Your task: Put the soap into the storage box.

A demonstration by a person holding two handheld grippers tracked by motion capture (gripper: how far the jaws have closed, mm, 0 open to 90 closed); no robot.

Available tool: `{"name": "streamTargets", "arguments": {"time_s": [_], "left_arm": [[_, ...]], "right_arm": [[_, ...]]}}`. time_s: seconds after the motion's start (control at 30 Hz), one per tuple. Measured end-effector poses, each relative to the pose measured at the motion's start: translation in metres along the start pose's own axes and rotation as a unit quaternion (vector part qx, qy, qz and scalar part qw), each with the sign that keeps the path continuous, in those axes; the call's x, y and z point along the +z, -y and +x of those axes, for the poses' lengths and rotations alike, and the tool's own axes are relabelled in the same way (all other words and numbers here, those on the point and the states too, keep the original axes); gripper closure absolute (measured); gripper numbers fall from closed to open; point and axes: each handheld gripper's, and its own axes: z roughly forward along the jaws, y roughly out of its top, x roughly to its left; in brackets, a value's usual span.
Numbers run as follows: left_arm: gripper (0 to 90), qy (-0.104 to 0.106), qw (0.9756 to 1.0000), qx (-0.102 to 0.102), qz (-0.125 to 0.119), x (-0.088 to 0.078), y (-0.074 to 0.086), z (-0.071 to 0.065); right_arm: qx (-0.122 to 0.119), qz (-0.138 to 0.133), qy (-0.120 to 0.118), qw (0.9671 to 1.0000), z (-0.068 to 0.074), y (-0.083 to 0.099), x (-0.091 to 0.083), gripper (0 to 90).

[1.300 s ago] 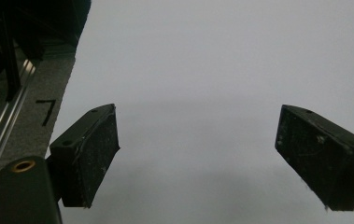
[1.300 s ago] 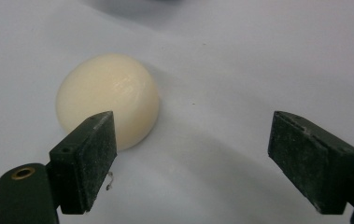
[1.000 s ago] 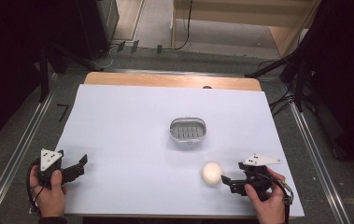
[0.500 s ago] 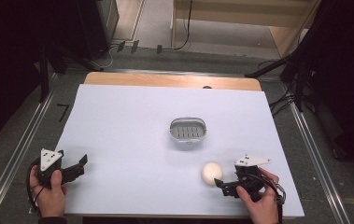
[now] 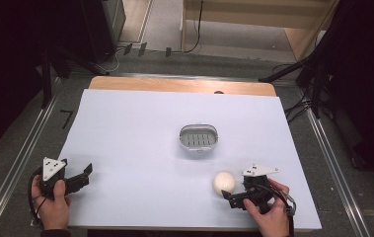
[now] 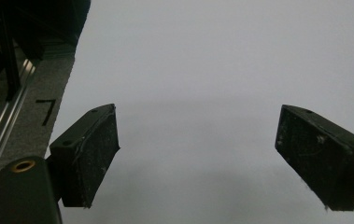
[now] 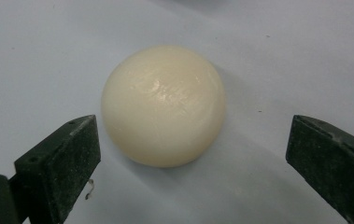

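Note:
A cream, rounded bar of soap [image 5: 223,183] lies on the white table near its front right. In the right gripper view the soap [image 7: 163,105] sits just ahead of the two black jaws, touching neither. My right gripper [image 5: 230,194] points left at it, low over the table, and its jaws [image 7: 194,140] are opening wide. A small metal soap dish [image 5: 182,136] with a slatted floor stands empty at mid-table, beyond the soap. My left gripper [image 5: 82,177] rests at the front left corner, open [image 6: 198,116], with bare table between its jaws.
White sheet [image 5: 140,123] covers the table; a strip of wood [image 5: 174,85] shows along its far edge. Metal rails [image 5: 21,158] run down both sides. Dark stands and cables [image 5: 317,74] crowd the floor beyond the right and left edges.
My right gripper has edged left toward the soap and its jaws have spread apart. The soap, the dish and the left gripper have stayed put.

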Motion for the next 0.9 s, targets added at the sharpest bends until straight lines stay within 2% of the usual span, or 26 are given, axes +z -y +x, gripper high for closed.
{"name": "streamTargets", "arguments": {"time_s": [0.6, 0.67, 0.83, 0.9], "left_arm": [[14.4, 0.001, 1.0000, 0.000, 0.000, 0.000, 0.000, 0.000], [14.5, 0.000, 1.0000, 0.000, 0.000, 0.000, 0.000, 0.000], [14.5, 0.001, 1.0000, 0.000, 0.001, 0.000, 0.000, 0.000], [14.5, 0.001, 1.0000, 0.001, 0.001, 0.000, 0.000, 0.000]], "right_arm": [[-0.001, 0.008, 0.002, 1.0000, 0.010, -0.003, 0.012, 4.0], [0.000, 0.010, 0.009, 0.9999, 0.011, -0.003, 0.015, 6.0], [-0.001, 0.009, 0.011, 0.9999, 0.015, -0.004, 0.018, 7.9], [-0.005, 0.011, 0.014, 0.9998, 0.018, -0.004, 0.021, 11.4]]}}
